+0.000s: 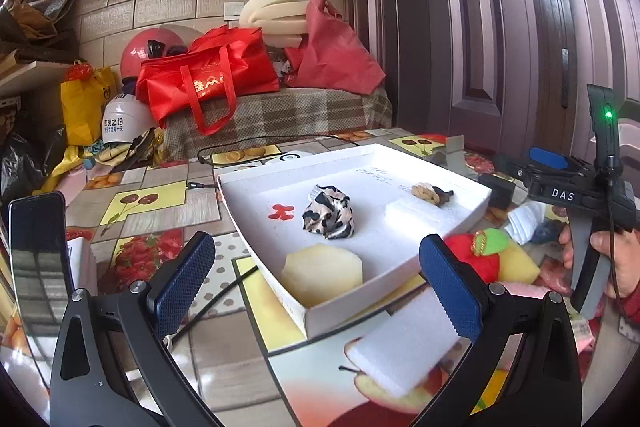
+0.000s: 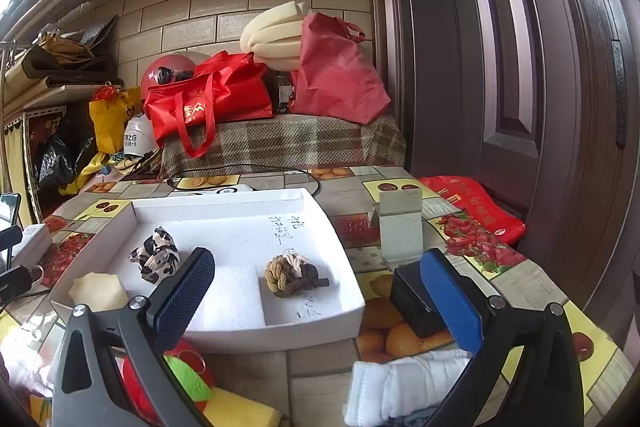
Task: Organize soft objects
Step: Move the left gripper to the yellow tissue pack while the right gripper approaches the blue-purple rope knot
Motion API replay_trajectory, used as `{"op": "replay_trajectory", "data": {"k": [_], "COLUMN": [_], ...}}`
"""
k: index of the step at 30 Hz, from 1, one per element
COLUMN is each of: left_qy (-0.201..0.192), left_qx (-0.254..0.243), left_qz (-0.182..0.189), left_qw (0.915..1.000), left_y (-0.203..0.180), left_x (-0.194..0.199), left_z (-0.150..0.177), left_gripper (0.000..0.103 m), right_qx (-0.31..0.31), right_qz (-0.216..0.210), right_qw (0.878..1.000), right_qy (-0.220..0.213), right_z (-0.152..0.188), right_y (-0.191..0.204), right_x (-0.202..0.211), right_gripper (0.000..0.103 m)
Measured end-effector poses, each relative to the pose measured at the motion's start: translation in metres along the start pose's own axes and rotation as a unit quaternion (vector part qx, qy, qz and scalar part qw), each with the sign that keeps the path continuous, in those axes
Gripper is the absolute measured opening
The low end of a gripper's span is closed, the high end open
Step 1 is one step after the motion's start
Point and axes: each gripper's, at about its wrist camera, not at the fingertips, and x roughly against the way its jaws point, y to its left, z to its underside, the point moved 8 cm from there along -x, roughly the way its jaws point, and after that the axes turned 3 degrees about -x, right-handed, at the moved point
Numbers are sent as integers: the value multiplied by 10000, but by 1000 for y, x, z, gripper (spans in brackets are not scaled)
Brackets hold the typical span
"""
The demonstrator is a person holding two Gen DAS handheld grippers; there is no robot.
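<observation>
White shallow tray [image 2: 352,291] at counter centre, handwriting on its floor. Inside: leopard-print fabric wad [image 2: 156,259], crumpled, near middle; pale yellow sponge chunk [image 2: 98,291], cut corners, in the 8 o'clock corner; knotted rope ball [image 2: 290,273], tan, cream and dark brown strands, toward 4 o'clock, just beside a white foam slab [image 2: 236,297] lying flat on the tray floor.

Outside the tray at 6 o'clock in the right wrist view: red plush apple [image 2: 138,393] with green leaf and metal ring, touching a yellow sponge [image 2: 240,413]; folded white cloth [image 2: 404,389] at 5 o'clock; black box [image 2: 416,301] just beside the tray's right wall.

Second white foam block [image 1: 400,347] flat on the fruit-print counter [image 1: 168,195], touching the tray's near corner, against the left gripper's [image 1: 316,287] right pad.

Left jaws wide open, holding nothing. Right gripper [image 2: 316,299] jaws wide open, empty, above cloth and plush. Hand [image 1: 612,259] on right gripper handle at 3 o'clock in the left wrist view.
</observation>
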Motion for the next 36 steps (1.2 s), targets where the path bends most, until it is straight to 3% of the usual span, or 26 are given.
{"op": "replay_trajectory", "data": {"k": [5, 10, 17, 22, 28, 33, 35, 36], "left_qy": [184, 553, 1408, 1532, 1944, 2008, 2085, 2146], "left_qx": [-135, -434, -420, -715, -967, -883, -867, -867], "left_qz": [365, 801, 1558, 1596, 1545, 1544, 1533, 1535], "left_qw": [9991, 9943, 9768, 9726, 9638, 9634, 9620, 9607], "left_y": [-15, -43, -79, -95, -103, -100, -99, -99], "left_x": [23, 37, 45, 48, 37, 36, 33, 31], "left_z": [14, 29, 60, 66, 80, 82, 84, 86], "left_gripper": [103, 103, 103, 103, 103, 102, 102, 101], "right_qx": [-54, -108, -150, -317, -140, 69, 172, 201], "right_qz": [52, 281, 363, 287, 123, 134, 150, 174], "right_qw": [9999, 9980, 9878, 9779, 9641, 9607, 9579, 9567], "right_qy": [142, 563, 1509, 2048, 2649, 2770, 2863, 2900], "right_z": [11, 26, 57, 76, 95, 97, 101, 102], "right_y": [-19, -43, -66, -75, -65, -56, -54, -53], "right_x": [24, 40, 45, 42, 25, 15, 13, 13], "right_gripper": [103, 103, 103, 103, 103, 102, 90, 89]}}
